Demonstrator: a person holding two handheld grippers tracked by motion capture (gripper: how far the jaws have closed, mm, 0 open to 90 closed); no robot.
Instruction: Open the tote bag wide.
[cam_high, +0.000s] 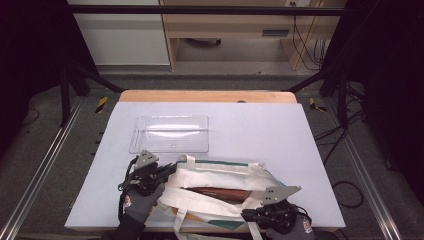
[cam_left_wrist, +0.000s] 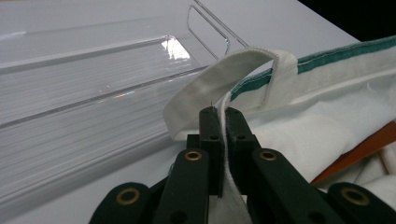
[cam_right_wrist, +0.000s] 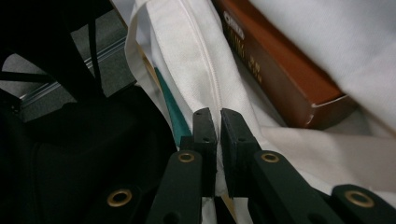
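A white cloth tote bag (cam_high: 220, 185) with green trim lies on the table's near side, its mouth held apart. A brown box (cam_high: 220, 193) lies inside it, seen close as the brown box (cam_right_wrist: 280, 70) in the right gripper view. My left gripper (cam_high: 170, 170) is shut on the bag's white strap (cam_left_wrist: 224, 79) at the bag's left end. My right gripper (cam_high: 248, 216) is shut on the bag's cloth edge (cam_right_wrist: 205, 70) at its near right, by the table's front edge.
A clear plastic tray (cam_high: 170, 134) lies just beyond the bag on the pale table cover (cam_high: 260, 130); in the left gripper view the tray (cam_left_wrist: 93, 93) sits right beside the strap. Black frame posts stand at both sides.
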